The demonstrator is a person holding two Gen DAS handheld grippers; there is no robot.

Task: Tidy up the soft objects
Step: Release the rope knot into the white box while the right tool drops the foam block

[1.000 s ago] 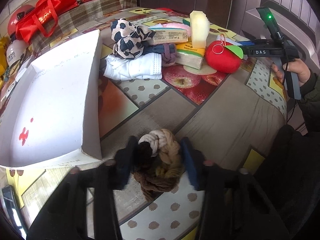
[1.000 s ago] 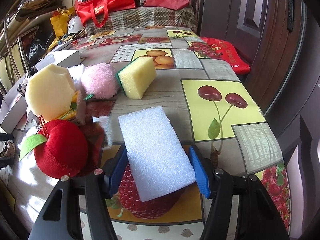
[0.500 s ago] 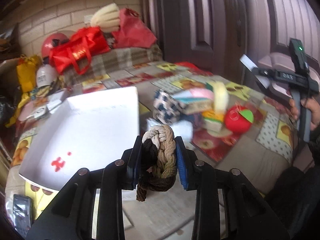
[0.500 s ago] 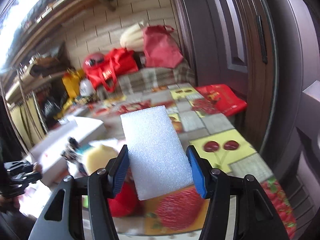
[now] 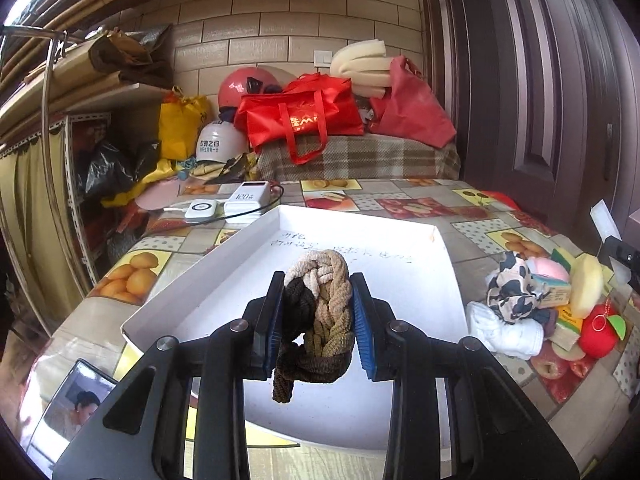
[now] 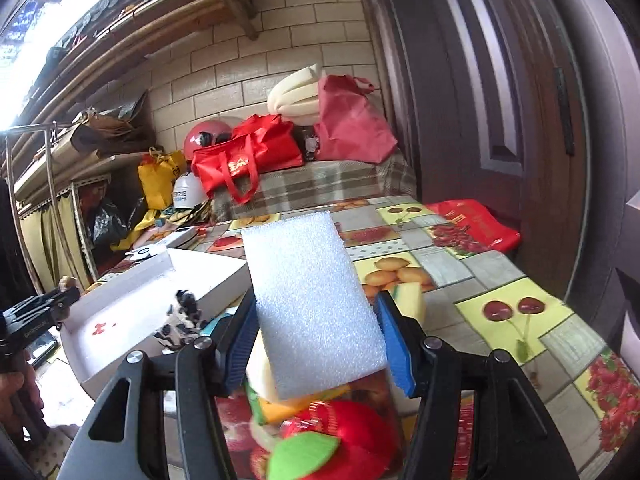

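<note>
My left gripper (image 5: 317, 322) is shut on a braided rope knot (image 5: 318, 320) of cream, tan and dark brown, held in the air over the near part of a shallow white box (image 5: 436, 240). My right gripper (image 6: 316, 340) is shut on a white foam block (image 6: 310, 300), lifted above the pile of soft items. That pile holds a red plush apple (image 5: 598, 330), a spotted cloth (image 5: 510, 290), a white folded cloth (image 5: 502, 332) and a pale yellow sponge (image 5: 585, 286). In the right wrist view the apple (image 6: 352, 436) lies just below the foam and the box (image 6: 132, 308) sits at the left.
A phone (image 5: 70, 404) lies by the table's near left corner. Two white chargers (image 5: 244, 202) rest behind the box. Red bags (image 5: 304, 118) and helmets (image 5: 218, 146) crowd the far end. A dark door (image 6: 500, 80) stands on the right. A hand with the other gripper (image 6: 28, 320) shows at left.
Both grippers rose off the table with their loads. The left one carried the rope knot leftward over the white box; the right one lifted the foam block above the pile.
</note>
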